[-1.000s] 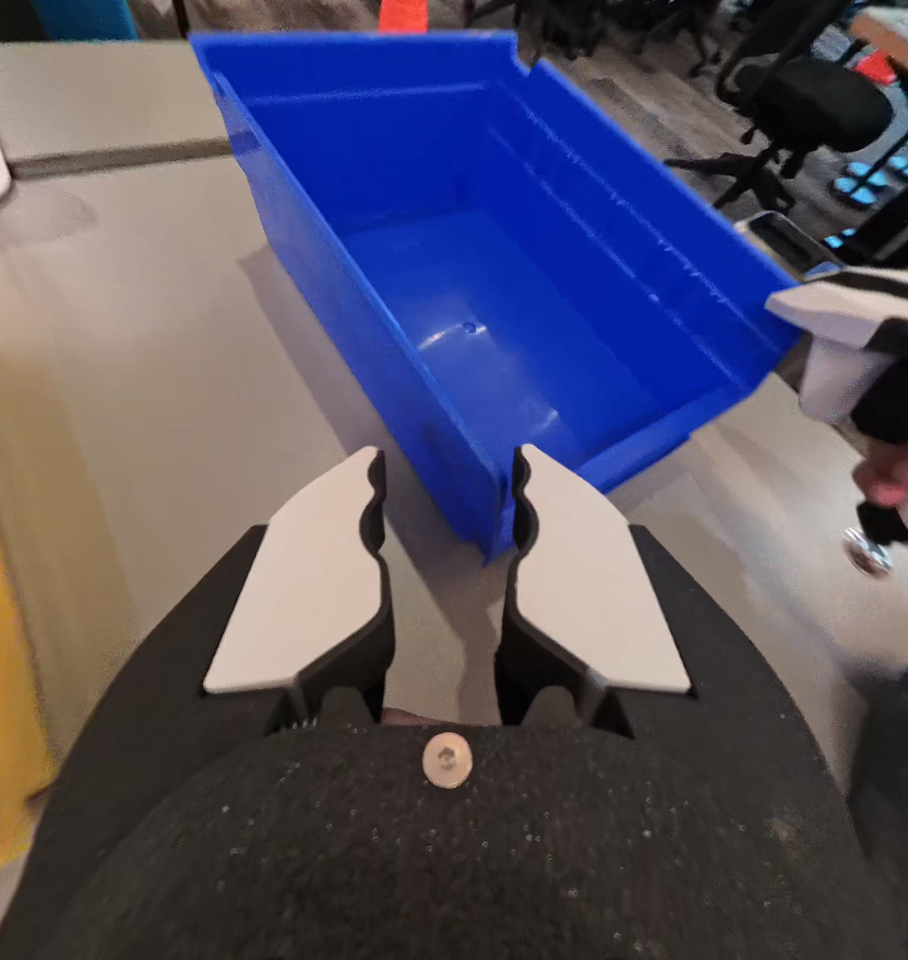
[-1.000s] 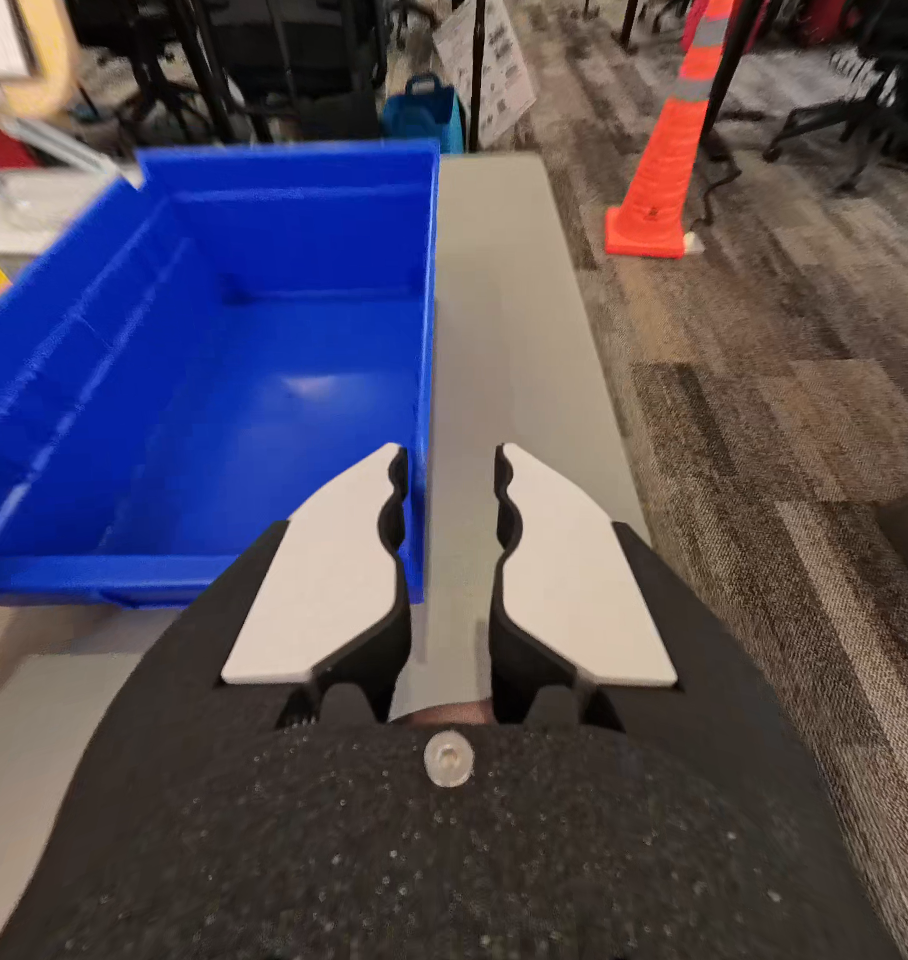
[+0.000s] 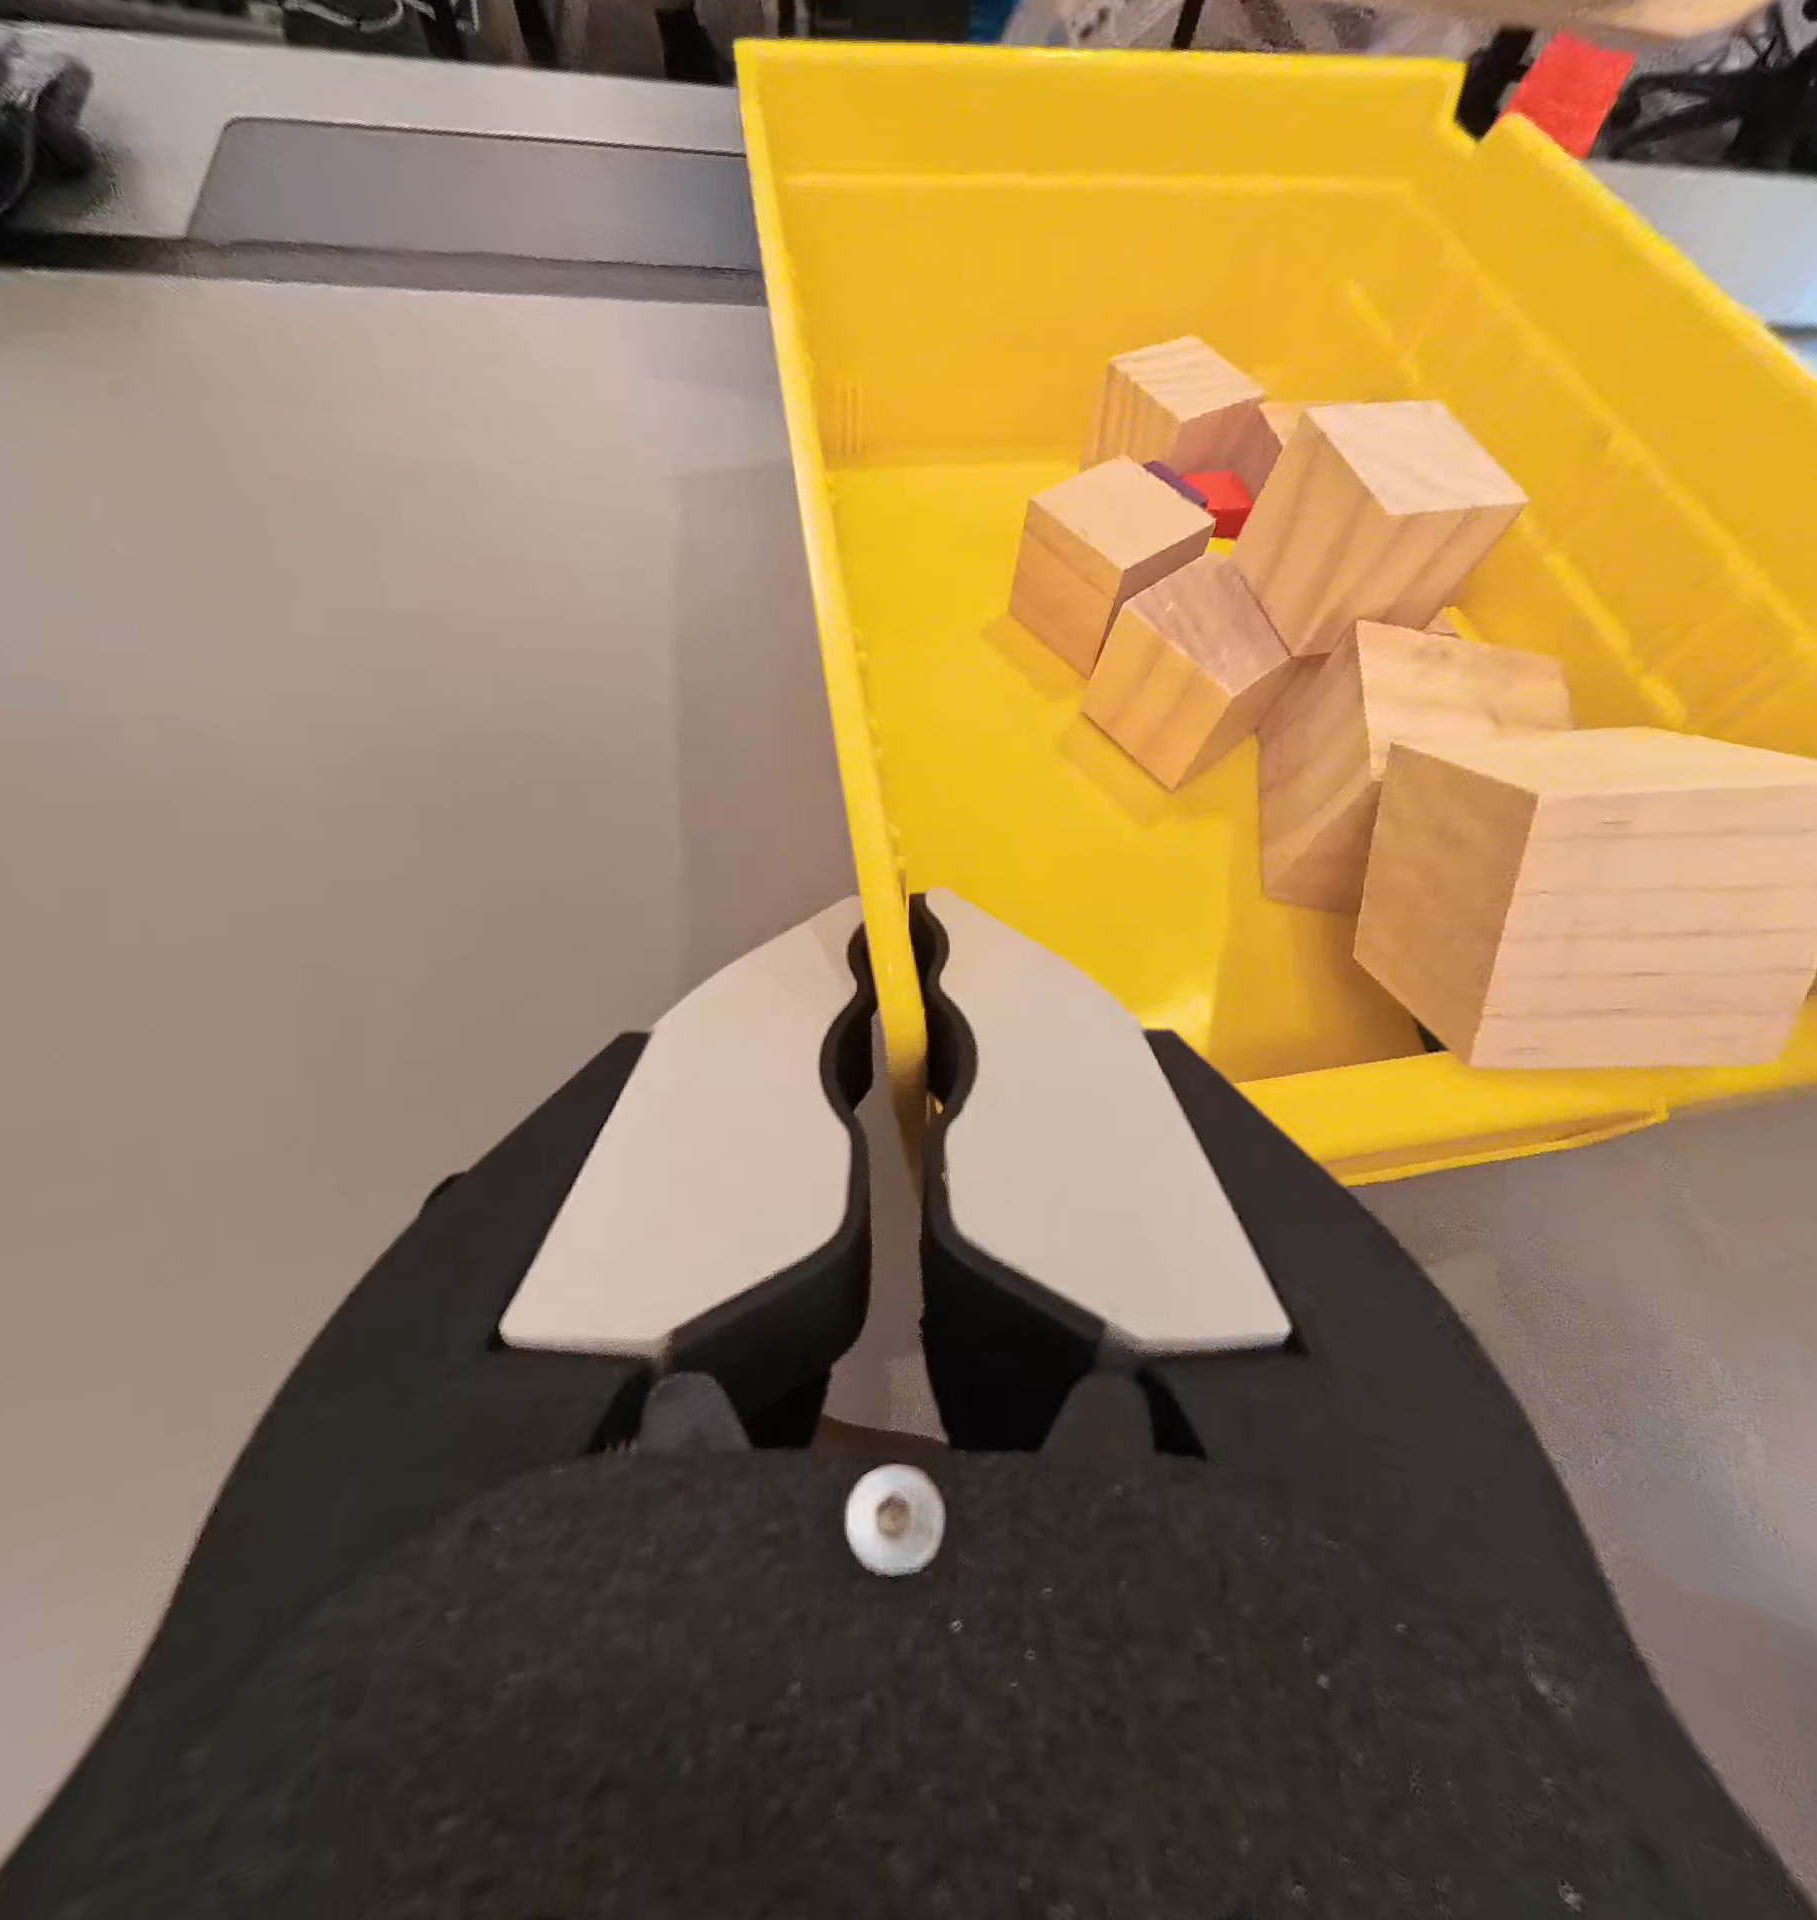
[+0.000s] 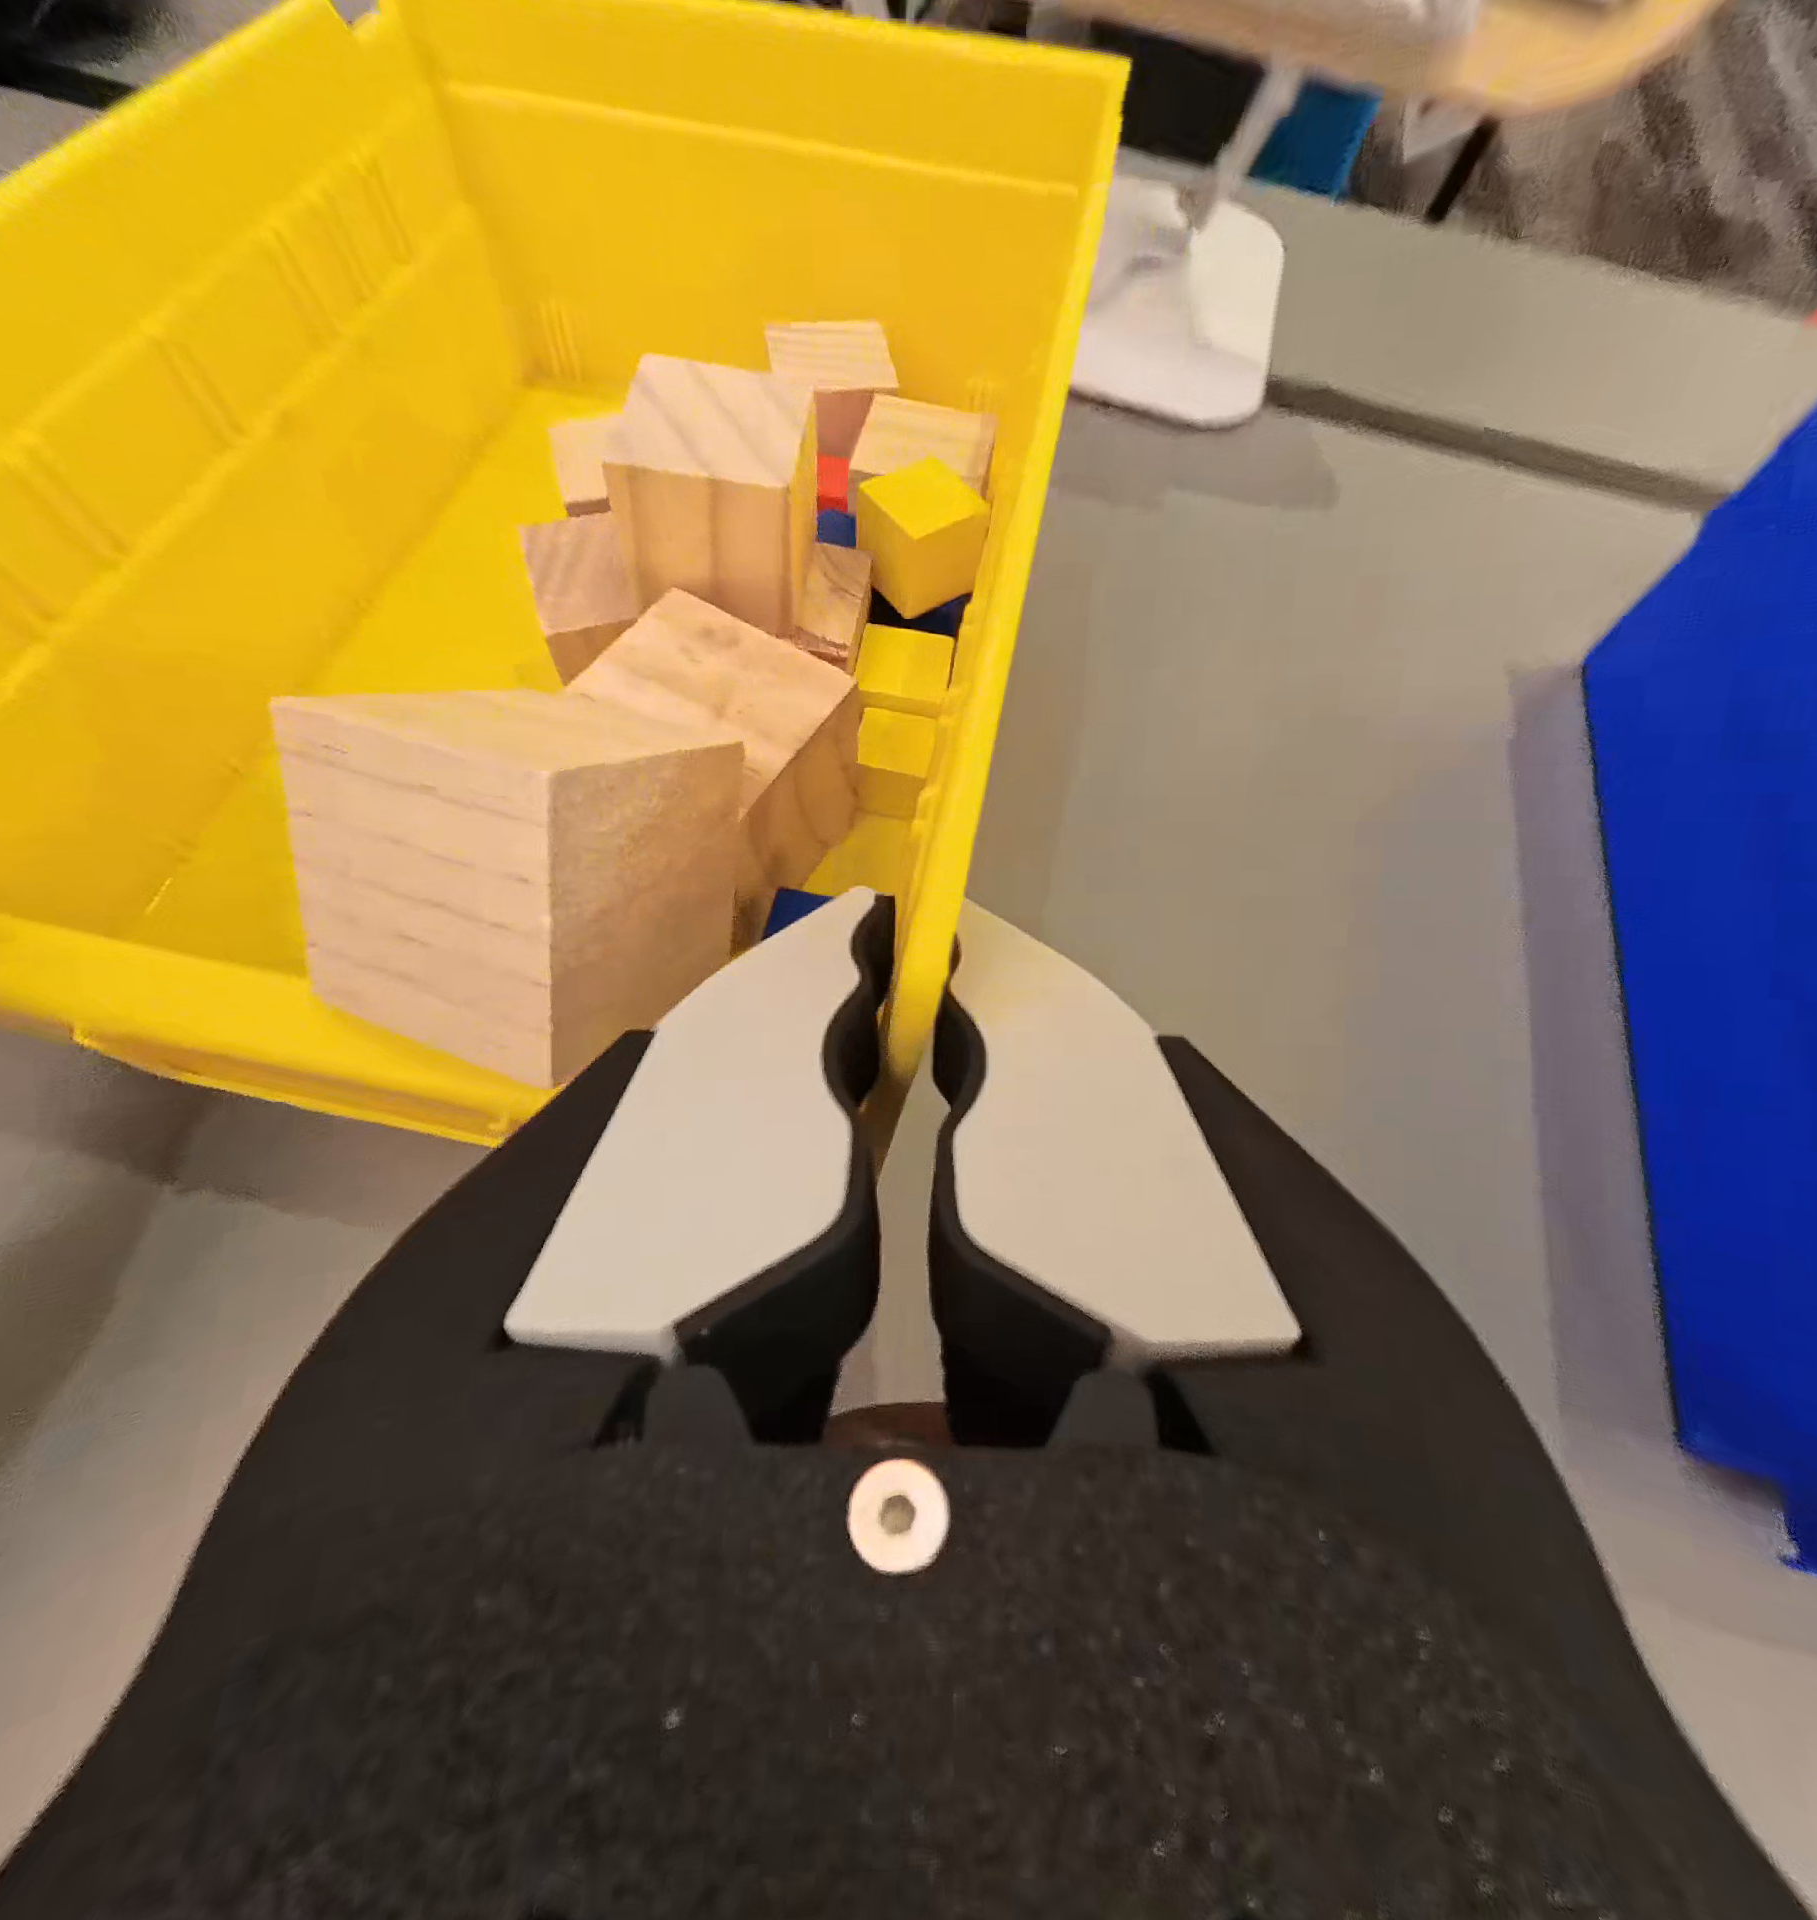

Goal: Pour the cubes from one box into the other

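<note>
One yellow box (image 3: 1091, 239) rests on the grey table (image 3: 364, 675). Two claws grip it, one on each long side wall, both at the near end.

The left claw (image 3: 891, 925) is clenched on the left side wall of the yellow box; the wall edge passes between its two fingers. The right claw (image 4: 912, 920) is clenched on the right side wall in the same way.

Contents of the yellow box: plain wooden cubes (image 3: 1371, 520) in two sizes, heaped toward the right wall and the near end. At least seven show in the left wrist view; the heap hides any further ones, so the full count cannot be told. The largest cube (image 4: 488, 862) sits against the low near lip. Small painted cubes lie along the right wall: at least three yellow cubes (image 4: 925, 540), one red cube (image 3: 1221, 497), parts of at least two blue cubes (image 4: 836, 525), and a purple edge in the left wrist view.

One blue box (image 4: 1745, 935) stands on the table to the right of the yellow box, well apart from it. One white stand base (image 4: 1179, 332) sits beyond the yellow box's far right corner.

No legible writing shows on any item.
</note>
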`<state>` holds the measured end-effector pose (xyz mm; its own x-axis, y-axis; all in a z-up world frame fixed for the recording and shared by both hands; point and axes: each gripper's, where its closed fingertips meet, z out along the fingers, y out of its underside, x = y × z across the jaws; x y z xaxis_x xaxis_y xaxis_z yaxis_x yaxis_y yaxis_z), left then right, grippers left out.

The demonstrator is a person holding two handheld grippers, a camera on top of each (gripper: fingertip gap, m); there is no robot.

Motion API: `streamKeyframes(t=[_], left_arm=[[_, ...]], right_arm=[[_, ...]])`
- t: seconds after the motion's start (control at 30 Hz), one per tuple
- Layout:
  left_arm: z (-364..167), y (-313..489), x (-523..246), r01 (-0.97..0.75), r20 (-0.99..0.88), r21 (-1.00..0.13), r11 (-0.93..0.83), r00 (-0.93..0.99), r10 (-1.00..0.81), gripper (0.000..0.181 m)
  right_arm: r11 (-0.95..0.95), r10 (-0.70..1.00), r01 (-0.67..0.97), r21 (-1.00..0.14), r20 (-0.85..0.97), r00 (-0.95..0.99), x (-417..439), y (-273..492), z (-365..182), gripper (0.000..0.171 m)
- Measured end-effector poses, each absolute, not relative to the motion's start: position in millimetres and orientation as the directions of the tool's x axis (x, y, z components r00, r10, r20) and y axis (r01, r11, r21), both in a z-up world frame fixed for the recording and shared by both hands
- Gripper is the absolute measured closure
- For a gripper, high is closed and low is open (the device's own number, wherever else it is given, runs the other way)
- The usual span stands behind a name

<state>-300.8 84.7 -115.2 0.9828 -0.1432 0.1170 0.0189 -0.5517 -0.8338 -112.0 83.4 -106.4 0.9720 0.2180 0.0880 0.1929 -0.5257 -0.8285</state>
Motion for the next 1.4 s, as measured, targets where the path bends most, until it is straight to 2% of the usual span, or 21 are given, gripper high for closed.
streamKeyframes(t=[0.1,0.2,0.4,0.5,0.57,0.8,0.83,0.87,1.0,1.1,1.27,1.4], left_arm=[[-105,86,-344,0.113,0.197,-0.837,-0.535,0.975,-0.102,0.178],[-99,83,-394,0.162,0.219,-0.840,-0.518,0.975,-0.049,0.178],[-114,74,-462,0.117,0.140,-0.825,-0.553,0.990,-0.001,0.178],[-127,73,-476,0.088,0.096,-0.836,-0.541,0.995,0.013,0.178],[-127,73,-479,0.075,0.081,-0.842,-0.534,0.997,0.013,0.178],[-123,69,-480,0.167,0.189,-0.837,-0.521,0.982,0.010,0.176],[-118,67,-481,0.178,0.198,-0.846,-0.502,0.980,0.013,0.171],[-109,63,-482,0.189,0.205,-0.860,-0.474,0.979,0.016,0.159],[-83,37,-474,0.119,0.127,-0.912,-0.393,0.992,0.005,0.135],[-66,18,-436,0.102,0.158,-0.912,-0.397,0.981,-0.110,0.127],[-50,-29,-373,0.049,0.159,-0.932,-0.358,0.945,-0.284,0.129],[-73,-49,-372,0.264,0.341,-0.911,-0.316,0.914,-0.220,0.127]], right_arm=[[-0.479,0.236,0.272,-0.834,0.176,0.956,-157,90,-77,0.167],[-0.456,0.257,0.293,-0.840,0.191,0.947,-208,91,-68,0.167],[-0.502,0.314,0.243,-0.830,0.087,0.946,-274,84,-108,0.166],[-0.499,0.304,0.233,-0.834,0.084,0.949,-284,79,-133,0.165],[-0.467,0.296,0.197,-0.862,0.058,0.954,-289,76,-131,0.165],[-0.499,0.414,0.220,-0.838,-0.007,0.910,-293,61,-130,0.157],[-0.490,0.458,0.245,-0.837,-0.007,0.889,-291,55,-125,0.149],[-0.466,0.501,0.278,-0.840,0.008,0.865,-286,47,-118,0.140],[-0.387,0.672,0.361,-0.849,0.009,0.741,-234,8,-91,0.137],[-0.388,0.655,0.314,-0.867,-0.020,0.755,-154,-9,-75,0.136],[-0.359,0.461,0.262,-0.896,0.073,0.884,8,-12,-74,0.130],[-0.341,0.229,0.131,-0.931,0.053,0.972,109,-27,-97,0.116]])
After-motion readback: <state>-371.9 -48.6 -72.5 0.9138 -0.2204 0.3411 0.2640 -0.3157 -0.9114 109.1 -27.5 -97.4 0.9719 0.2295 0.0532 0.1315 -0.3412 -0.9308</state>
